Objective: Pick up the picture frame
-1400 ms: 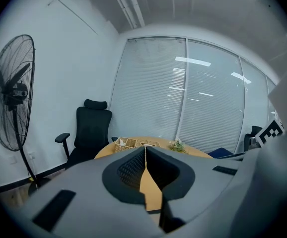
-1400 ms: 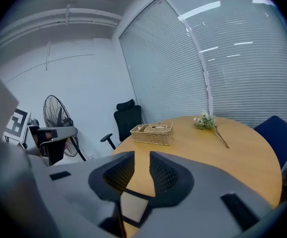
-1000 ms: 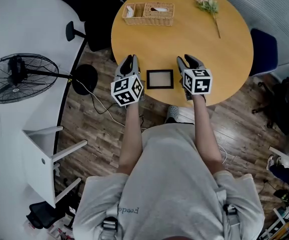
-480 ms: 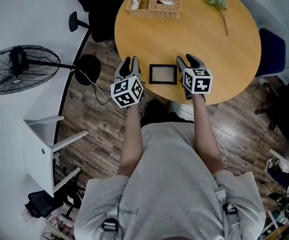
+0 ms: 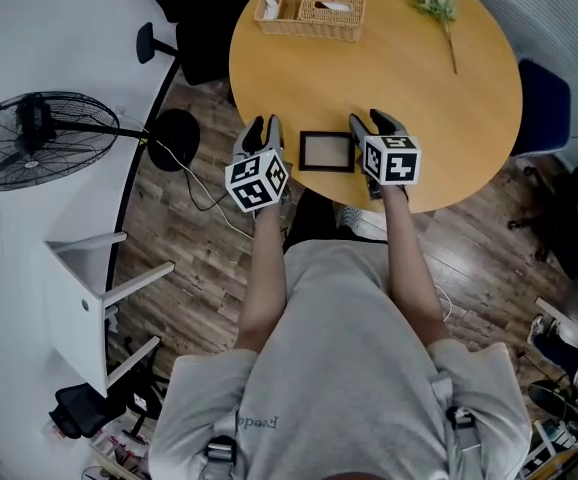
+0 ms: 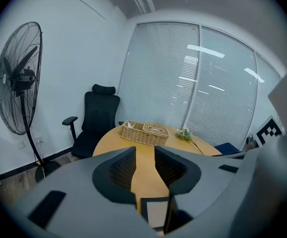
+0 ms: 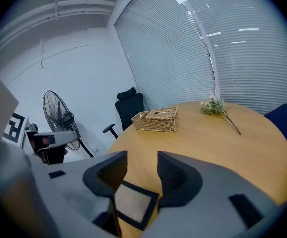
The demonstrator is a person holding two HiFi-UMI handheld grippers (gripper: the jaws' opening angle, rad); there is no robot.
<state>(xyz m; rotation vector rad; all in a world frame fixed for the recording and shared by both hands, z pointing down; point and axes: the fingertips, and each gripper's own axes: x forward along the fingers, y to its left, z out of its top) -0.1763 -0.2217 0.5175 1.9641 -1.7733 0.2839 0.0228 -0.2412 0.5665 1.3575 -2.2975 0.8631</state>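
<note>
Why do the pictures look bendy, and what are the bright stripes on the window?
Left gripper view: wide lens curves the blinds, corners go black; stripes are probably lamp glare. Right gripper view: same bending and glare. Head view: evenly lit, picture frame sharp.

Bare wood lies open across the middle of the round table (image 5: 399,88), between the picture frame (image 5: 327,151) at its near edge and the wicker basket (image 5: 311,15) and flower sprig (image 5: 437,3) beyond.
</note>
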